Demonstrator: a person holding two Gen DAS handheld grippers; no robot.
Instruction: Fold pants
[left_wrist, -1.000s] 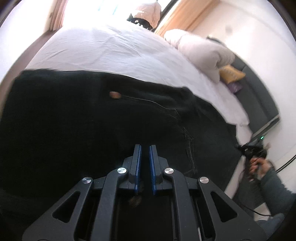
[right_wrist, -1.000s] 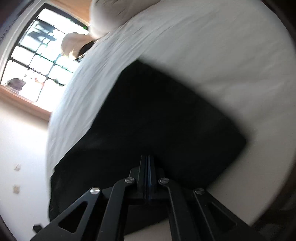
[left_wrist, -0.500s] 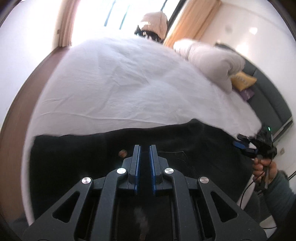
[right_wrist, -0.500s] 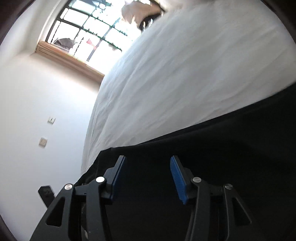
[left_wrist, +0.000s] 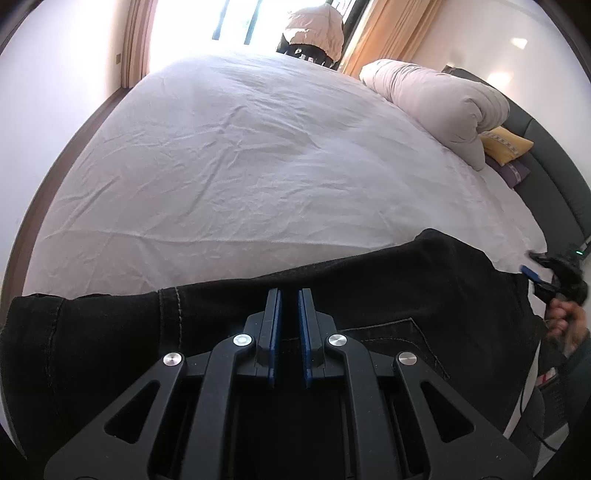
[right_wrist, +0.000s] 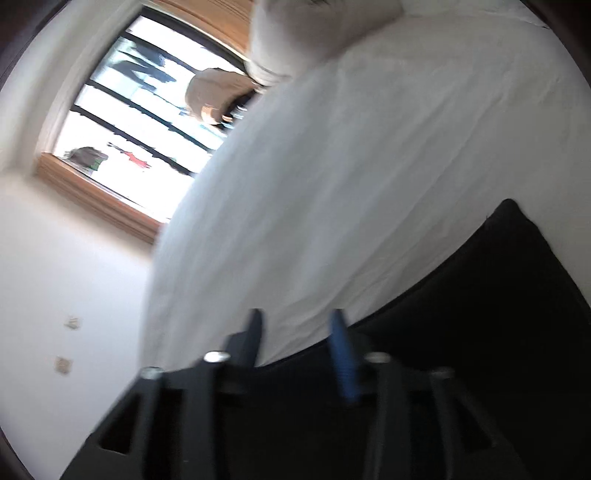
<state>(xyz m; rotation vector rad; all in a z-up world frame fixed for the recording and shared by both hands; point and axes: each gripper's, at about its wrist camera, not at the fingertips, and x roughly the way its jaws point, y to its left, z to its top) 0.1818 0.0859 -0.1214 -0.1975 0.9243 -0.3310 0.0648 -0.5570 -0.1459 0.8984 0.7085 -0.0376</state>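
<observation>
Black pants (left_wrist: 406, 295) lie folded in a long band across the near edge of a white bed sheet (left_wrist: 258, 166). My left gripper (left_wrist: 289, 295) hovers over their middle, its blue pads nearly together, and I see nothing pinched between them. My right gripper (right_wrist: 295, 317) stands open and empty above the pants' edge (right_wrist: 498, 314); its view is blurred. In the left wrist view the right gripper (left_wrist: 532, 275) shows at the pants' right end, held by a hand (left_wrist: 565, 325).
A rolled pale duvet (left_wrist: 436, 99) lies at the bed's far right, with a yellow cushion (left_wrist: 506, 144) and a purple one (left_wrist: 511, 171) by a dark headboard (left_wrist: 554, 177). A pale padded jacket (left_wrist: 314, 33) hangs by the bright window (right_wrist: 140, 122).
The right gripper went from shut to open and swung up off the pants. The left gripper drew back toward the near edge; the pants now sit low in its view.
</observation>
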